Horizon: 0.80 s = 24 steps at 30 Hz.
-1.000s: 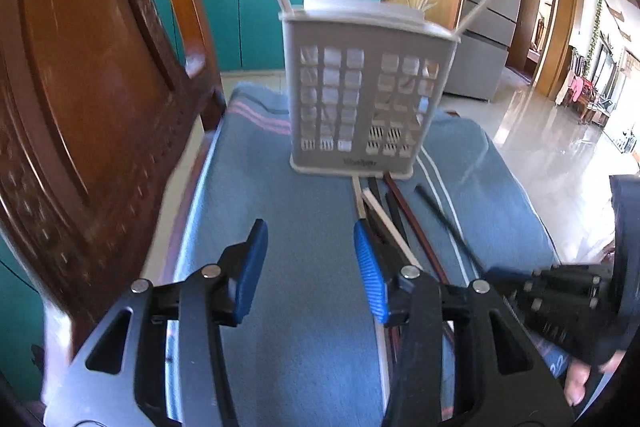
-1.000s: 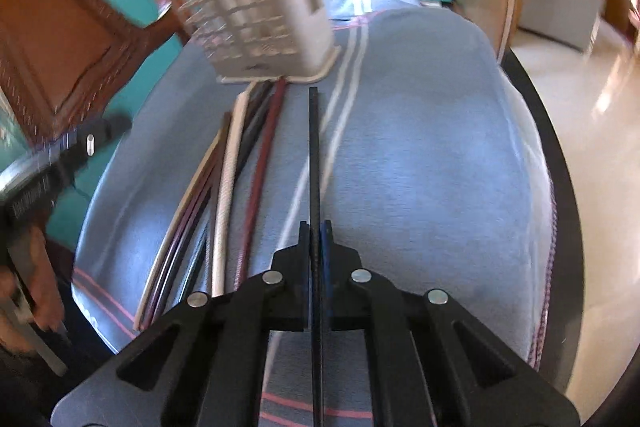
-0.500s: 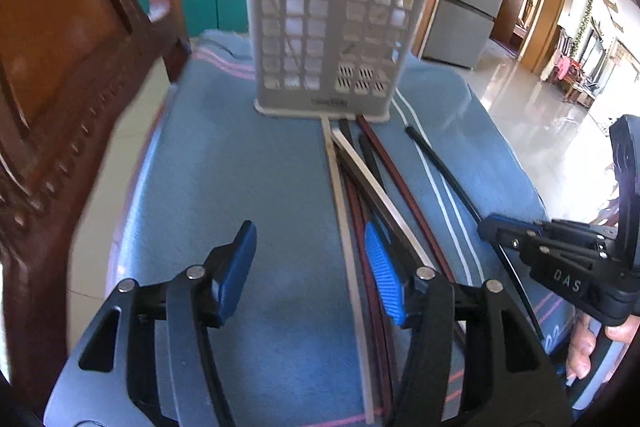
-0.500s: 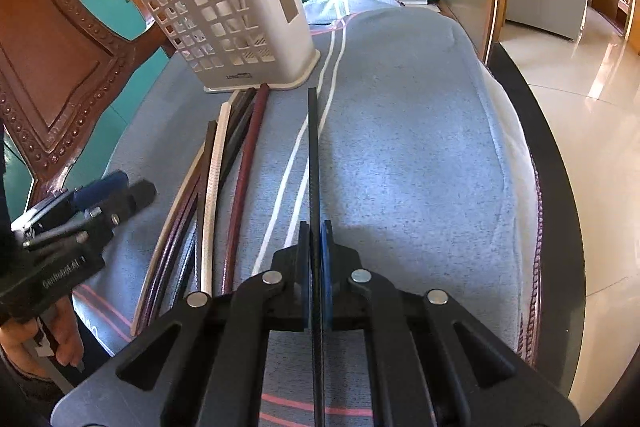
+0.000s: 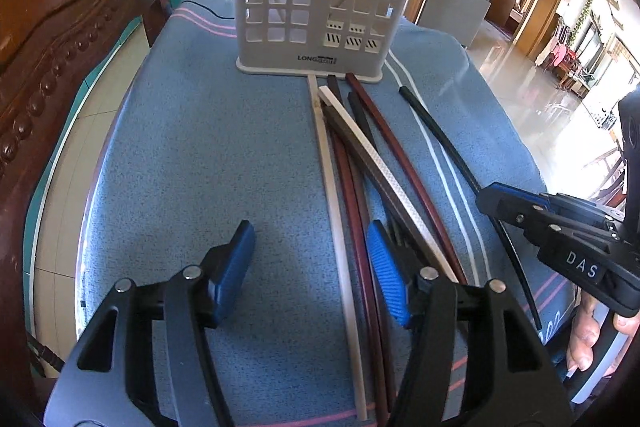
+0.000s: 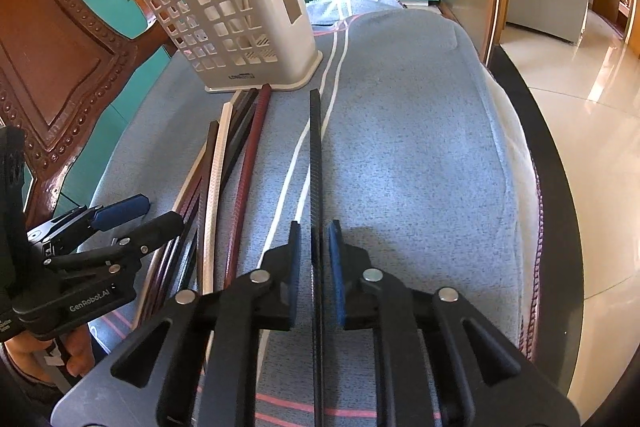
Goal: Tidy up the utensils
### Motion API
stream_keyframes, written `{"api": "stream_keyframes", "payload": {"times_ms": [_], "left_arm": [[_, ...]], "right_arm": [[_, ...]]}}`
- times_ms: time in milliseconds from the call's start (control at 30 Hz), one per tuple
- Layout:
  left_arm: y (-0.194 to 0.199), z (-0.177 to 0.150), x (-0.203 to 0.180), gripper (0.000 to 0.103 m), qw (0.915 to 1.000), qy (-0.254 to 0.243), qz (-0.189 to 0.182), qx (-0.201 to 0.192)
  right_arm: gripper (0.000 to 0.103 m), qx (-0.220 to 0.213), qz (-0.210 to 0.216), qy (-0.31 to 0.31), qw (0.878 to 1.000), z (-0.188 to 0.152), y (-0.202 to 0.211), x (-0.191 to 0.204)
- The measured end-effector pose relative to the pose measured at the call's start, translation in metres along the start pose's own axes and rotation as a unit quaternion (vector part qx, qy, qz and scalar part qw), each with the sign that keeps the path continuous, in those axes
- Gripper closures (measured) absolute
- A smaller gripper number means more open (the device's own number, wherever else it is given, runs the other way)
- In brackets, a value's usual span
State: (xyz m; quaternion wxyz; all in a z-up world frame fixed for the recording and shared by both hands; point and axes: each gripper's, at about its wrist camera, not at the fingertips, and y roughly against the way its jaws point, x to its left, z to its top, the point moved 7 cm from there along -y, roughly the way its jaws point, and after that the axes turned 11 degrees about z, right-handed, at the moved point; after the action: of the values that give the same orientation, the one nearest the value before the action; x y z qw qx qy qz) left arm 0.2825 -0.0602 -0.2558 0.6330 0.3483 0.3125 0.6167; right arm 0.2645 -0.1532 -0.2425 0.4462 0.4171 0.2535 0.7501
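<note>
A black chopstick (image 6: 316, 163) lies alone on the blue cloth (image 6: 420, 155) over the bench, pointing at the white utensil basket (image 6: 236, 23) near the far edge, with a bundle of chopsticks (image 5: 360, 163) just beside it. The right hand-held gripper (image 6: 314, 259) has just been opening, released, the black chopstick between its pads but untouched. The left hand-held gripper (image 5: 310, 267) has been opening too, empty, its jaws straddling the bundle's pale stick
</note>
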Motion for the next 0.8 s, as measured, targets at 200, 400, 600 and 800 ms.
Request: {"api": "stream_keyframes", "payload": {"times_ms": [200,400,600,800], "left_arm": [[0.0,0.0,0.0,0.043,1.0,0.0,0.0,0.0],[0.0,-0.002,0.005,0.042,1.0,0.006,0.006,0.002],[0.0,-0.003,0.01,0.042,1.0,0.006,0.006,0.004],[0.0,-0.004,0.02,0.042,0.9999,0.014,0.003,0.01]], "right_arm": [[0.079,-0.001,-0.001,0.0,1.0,0.0,0.0,-0.001],[0.074,-0.007,-0.008,-0.003,1.0,0.0,0.002,-0.004],[0.072,-0.006,-0.01,-0.002,1.0,0.0,0.001,-0.004],[0.072,-0.007,-0.011,-0.005,1.0,0.0,0.002,-0.005]]}}
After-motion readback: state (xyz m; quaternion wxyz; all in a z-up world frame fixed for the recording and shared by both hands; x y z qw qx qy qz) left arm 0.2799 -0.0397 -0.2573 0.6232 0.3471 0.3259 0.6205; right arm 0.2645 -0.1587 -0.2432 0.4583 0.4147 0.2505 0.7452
